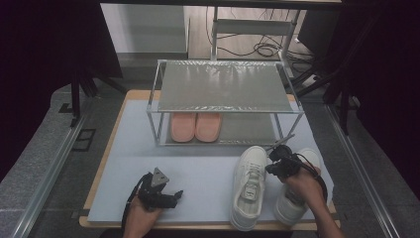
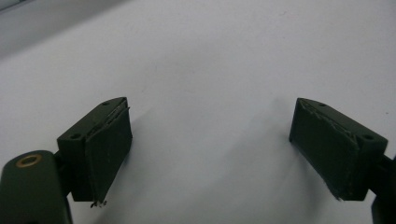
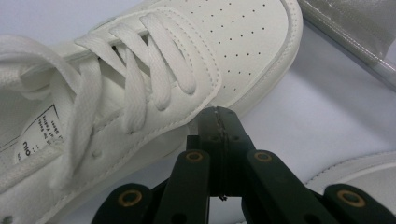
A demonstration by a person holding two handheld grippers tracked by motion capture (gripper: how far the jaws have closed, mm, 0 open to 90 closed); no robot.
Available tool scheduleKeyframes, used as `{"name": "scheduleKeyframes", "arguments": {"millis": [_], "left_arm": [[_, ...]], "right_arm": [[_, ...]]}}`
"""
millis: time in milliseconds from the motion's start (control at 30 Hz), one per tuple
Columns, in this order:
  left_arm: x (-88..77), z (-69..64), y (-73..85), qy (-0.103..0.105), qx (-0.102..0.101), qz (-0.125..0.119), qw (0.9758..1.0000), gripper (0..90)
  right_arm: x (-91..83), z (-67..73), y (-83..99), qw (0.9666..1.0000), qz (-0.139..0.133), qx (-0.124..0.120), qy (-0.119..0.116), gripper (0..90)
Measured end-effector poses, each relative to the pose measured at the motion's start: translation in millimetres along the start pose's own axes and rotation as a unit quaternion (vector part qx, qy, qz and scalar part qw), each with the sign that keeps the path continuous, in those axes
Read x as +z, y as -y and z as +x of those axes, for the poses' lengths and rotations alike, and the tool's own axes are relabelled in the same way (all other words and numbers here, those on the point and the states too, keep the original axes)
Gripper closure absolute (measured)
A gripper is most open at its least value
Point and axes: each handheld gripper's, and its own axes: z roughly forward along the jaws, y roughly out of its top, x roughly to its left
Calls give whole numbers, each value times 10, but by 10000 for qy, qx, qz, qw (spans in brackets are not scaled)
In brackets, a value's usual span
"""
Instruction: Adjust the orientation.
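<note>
Two white lace-up sneakers lie side by side at the front right of the mat, the left one [image 1: 250, 186] and the right one [image 1: 311, 157], toes toward the rack. My right gripper [image 1: 274, 152] sits in the gap between them, jaws shut with nothing in them. In the right gripper view its tip [image 3: 218, 114] is right beside the left sneaker's [image 3: 154, 70] sole edge near the toe box; I cannot tell if it touches. The other sneaker [image 3: 362, 170] shows at lower right. My left gripper [image 1: 176, 194] rests open at the front left, its jaws [image 2: 210, 144] wide apart over bare mat.
A two-tier metal shoe rack [image 1: 223, 87] stands at the back of the blue-grey mat [image 1: 198, 168], with a pair of pink slippers [image 1: 195, 126] on its lower shelf. The rack's front rail [image 3: 359, 37] lies just beyond the sneakers' toes. Cables and frame legs stand behind the table.
</note>
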Motion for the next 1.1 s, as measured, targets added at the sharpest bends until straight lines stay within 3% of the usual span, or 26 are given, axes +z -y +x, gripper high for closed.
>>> {"name": "scheduleKeyframes", "arguments": {"millis": [400, 733, 1100], "left_arm": [[0, 0, 0, 2, 0, 0, 10000, 130], [0, 0, 0, 1, 2, 0, 10000, 130], [0, 0, 0, 0, 4, -1, 10000, 130]], "right_arm": [[65, 36, -115, 9998, -59, -31, -167, 900], [135, 68, -237, 9990, -85, 27, -442, 900], [220, 184, -438, 9989, -16, -110, -463, 900]]}}
